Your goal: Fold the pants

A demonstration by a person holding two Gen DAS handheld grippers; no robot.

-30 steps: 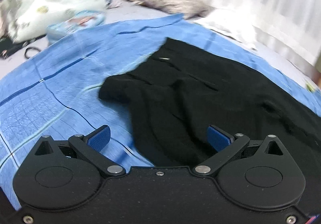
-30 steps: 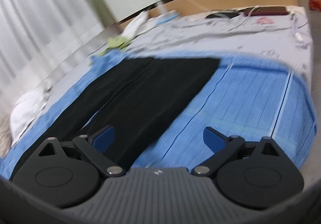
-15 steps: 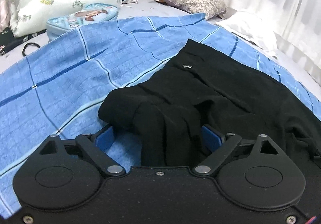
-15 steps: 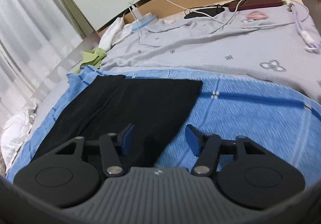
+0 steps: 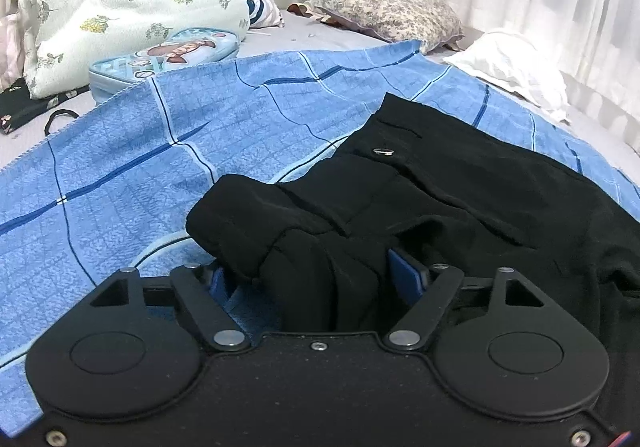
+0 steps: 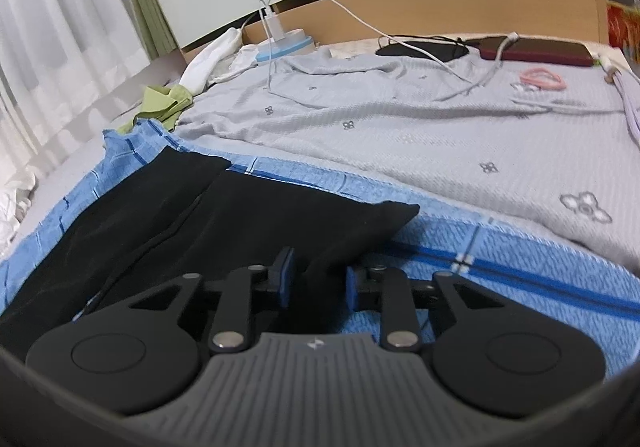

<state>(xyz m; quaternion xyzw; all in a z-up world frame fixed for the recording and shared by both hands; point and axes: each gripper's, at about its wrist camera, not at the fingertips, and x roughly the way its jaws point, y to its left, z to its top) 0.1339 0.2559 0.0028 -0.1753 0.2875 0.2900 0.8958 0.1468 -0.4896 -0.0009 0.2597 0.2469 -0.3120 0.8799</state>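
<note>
- Closing jaws are seen on the left gripper [image 5: 316,271], with a bunched waist corner of the black pants [image 5: 460,199] between them.
- Closing jaws are seen on the right gripper [image 6: 318,279], around a leg end.
- The pants are spread on a blue blanket [image 5: 160,167].

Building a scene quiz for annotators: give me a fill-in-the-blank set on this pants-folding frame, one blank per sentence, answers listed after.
1. The pants lying on the bed are ____ in colour.
2. They rest on a checked ____ blanket.
3. In the right wrist view, a ____ cloth lies crumpled just past the blanket's far corner.
4. In the left wrist view, a small ____ fastener shows on the waistband.

Answers: black; blue; green; metal
</note>
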